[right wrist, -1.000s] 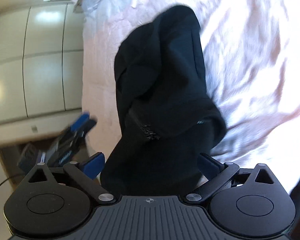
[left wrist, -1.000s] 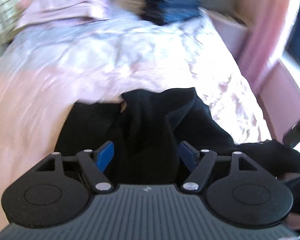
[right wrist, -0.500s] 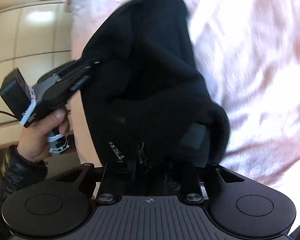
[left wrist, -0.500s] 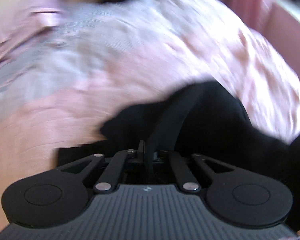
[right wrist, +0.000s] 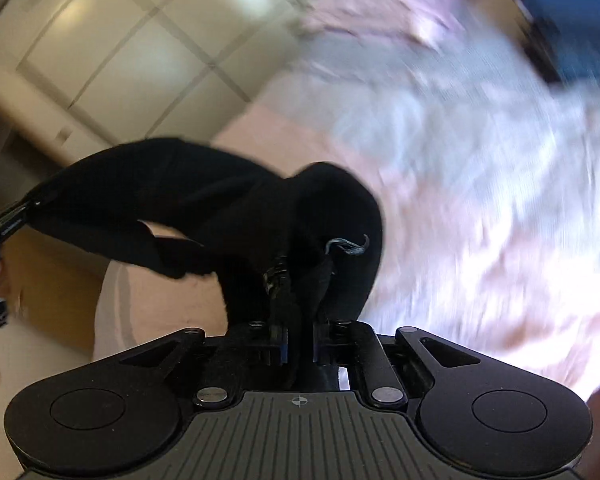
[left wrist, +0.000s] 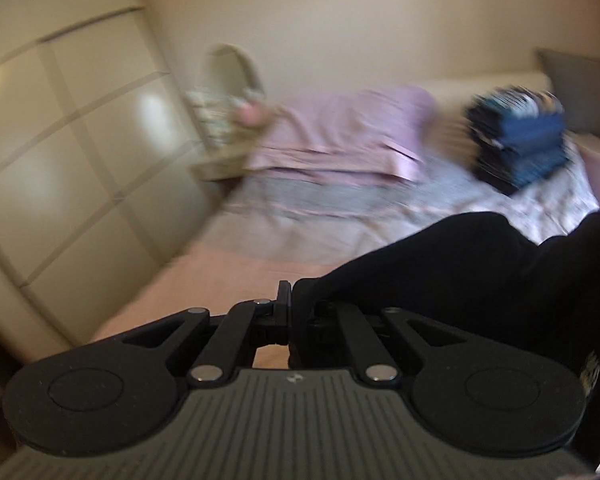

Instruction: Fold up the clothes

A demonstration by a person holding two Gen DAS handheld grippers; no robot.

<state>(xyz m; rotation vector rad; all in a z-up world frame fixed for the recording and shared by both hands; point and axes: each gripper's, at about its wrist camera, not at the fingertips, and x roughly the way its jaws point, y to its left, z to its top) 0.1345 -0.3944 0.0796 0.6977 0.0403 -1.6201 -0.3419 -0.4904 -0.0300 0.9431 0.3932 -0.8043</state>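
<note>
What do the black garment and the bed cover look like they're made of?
The black garment looks like soft, matte knit or fleece: it drapes limply from both tongs and shows no sheen, though blur hides the weave. The bed cover seems thin, wrinkled woven cloth with a pale pink print.

The black garment (right wrist: 228, 204) hangs lifted above the bed (right wrist: 480, 208), stretched and sagging between two pinched points, bunched in folds.

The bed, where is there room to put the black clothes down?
The pink bedspread is bare between the white wardrobe and the hanging black garment. It is crowded by the far wall: a folded lilac sheet and a blue-black clothes stack.
</note>
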